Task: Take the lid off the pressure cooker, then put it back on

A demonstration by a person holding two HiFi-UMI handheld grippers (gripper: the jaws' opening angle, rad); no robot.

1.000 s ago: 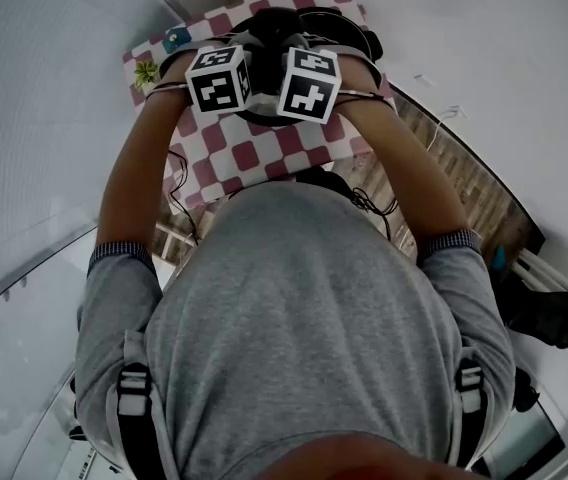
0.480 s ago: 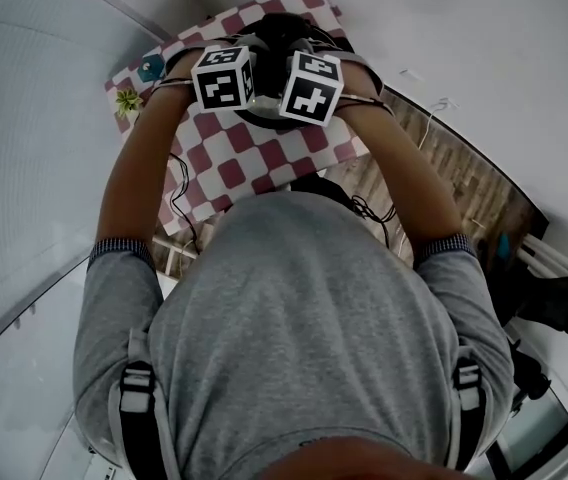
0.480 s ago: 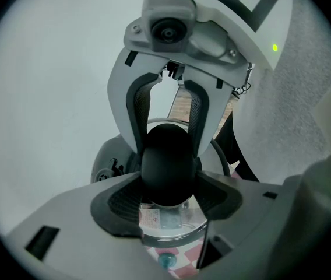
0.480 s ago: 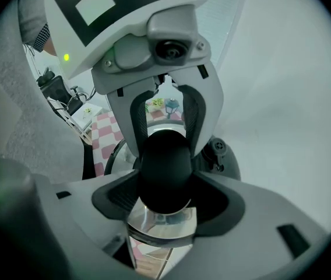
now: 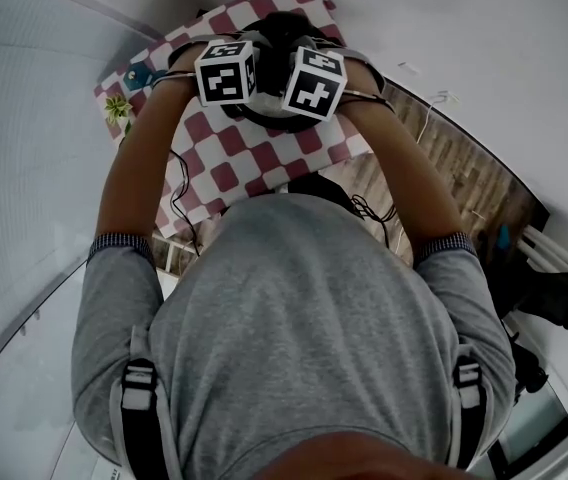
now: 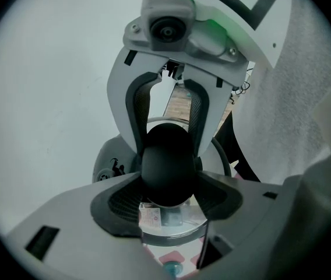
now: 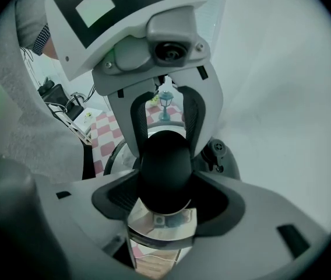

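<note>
1. Head view: The left marker cube (image 5: 226, 71) and the right marker cube (image 5: 314, 81) stand side by side over the checked surface (image 5: 254, 158). The pressure cooker (image 5: 264, 116) shows only as a dark rim beneath them. The cubes hide the lid.
2. Left gripper view: The left tongs (image 6: 166, 185) are clamped on the black knob (image 6: 165, 156) at picture centre. The steel lid (image 6: 171, 229) lies just below the knob, at 6 o'clock. The right tongs (image 6: 166, 130) pinch the same knob from 12 o'clock.
3. Right gripper view: We see the mirror case. The right tongs are closed on the knob, with the lid at 6 o'clock.
4. Judgement: The knob lies between both tongs, equally near each, with its axis upright. Any lid travel must follow that axis. We cannot tell whether the lid sits on the cooker or hangs above it. The scene fits lifting off and setting back alike.
</note>
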